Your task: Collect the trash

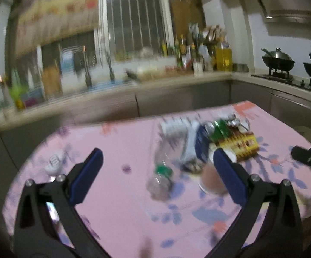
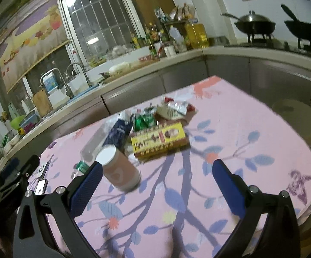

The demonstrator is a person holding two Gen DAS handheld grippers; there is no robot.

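Both pairs of blue, ribbed-rubber fingers sit nearest the lenses, spread wide with nothing between them: the left gripper (image 1: 157,157) and the right gripper (image 2: 157,167) each hover over the pink floral cloth (image 2: 252,116) that covers the counter. Going left to right in the right wrist view, a phone (image 2: 41,186) lies flat at about 9 o'clock near the cloth's edge; it is not trash, and a careless sweep could catch it or push it off. Next comes a clear plastic bottle (image 2: 93,142) with a green cap, lying on its side: thin, smooth and round, so it would likely roll or crumple and squirt out of a hard pinch. Touching it is a pinkish-brown paper cup (image 2: 121,172) on its side with its white mouth toward the pile, just beside the right gripper's left finger; it is light and cylindrical, and a nudge from that finger could send it rolling before a grasp. Behind it a dark blue carton (image 2: 117,133) leans on the heap, with crinkled green foil wrappers (image 2: 143,121) at 12 o'clock. A flat yellow cardboard box (image 2: 159,139) lies beside them, too wide and low for an easy pinch except at an edge. Farthest right is a crumpled white and red snack bag (image 2: 173,108), slippery and shapeless. The left wrist view is heavily motion-blurred, so aiming from it now risks a miss. No bin shows.
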